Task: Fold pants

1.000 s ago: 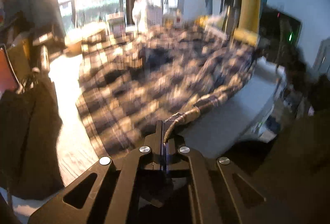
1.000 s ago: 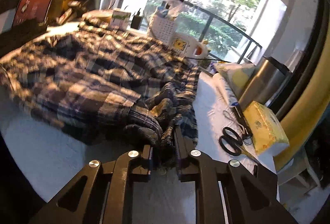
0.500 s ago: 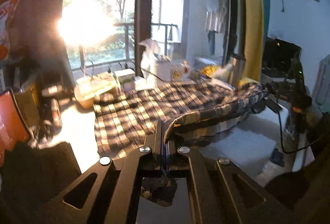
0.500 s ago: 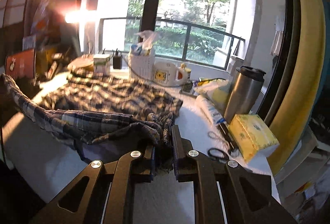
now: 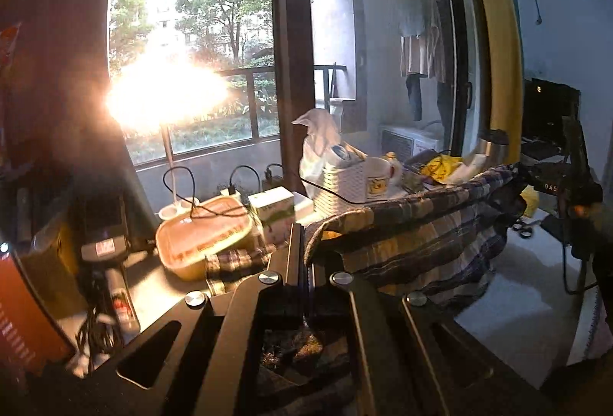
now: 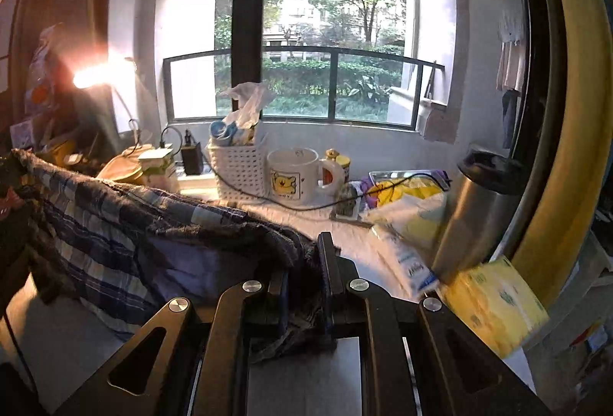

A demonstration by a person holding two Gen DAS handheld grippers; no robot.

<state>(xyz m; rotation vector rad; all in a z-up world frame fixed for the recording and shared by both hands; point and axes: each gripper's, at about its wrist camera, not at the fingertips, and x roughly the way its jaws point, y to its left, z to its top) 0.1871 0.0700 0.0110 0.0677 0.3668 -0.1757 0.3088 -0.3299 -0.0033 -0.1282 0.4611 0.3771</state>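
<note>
The plaid pants (image 5: pixel 421 228) hang stretched in the air between both grippers, above the white table (image 5: pixel 513 305). My left gripper (image 5: pixel 304 243) is shut on one end of the cloth's top edge. My right gripper (image 6: pixel 310 255) is shut on the other end, with cloth bunched between its fingers. In the right wrist view the pants (image 6: pixel 115 220) run away to the left, sagging below the taut edge. The lower part of the pants drapes down toward the table.
Along the window sill stand a white basket (image 6: pixel 237 163), a mug (image 6: pixel 295 178), a steel tumbler (image 6: pixel 475 213), a yellow tissue pack (image 6: pixel 494 305) and a tan tray (image 5: pixel 203 232). Scissors (image 5: pixel 523 230) lie at the right. A bright lamp (image 5: pixel 164 98) glares left.
Both grippers have risen, lifting the pants off the table. The cloth that lay spread flat now hangs taut between them, and both views have tilted up toward the window.
</note>
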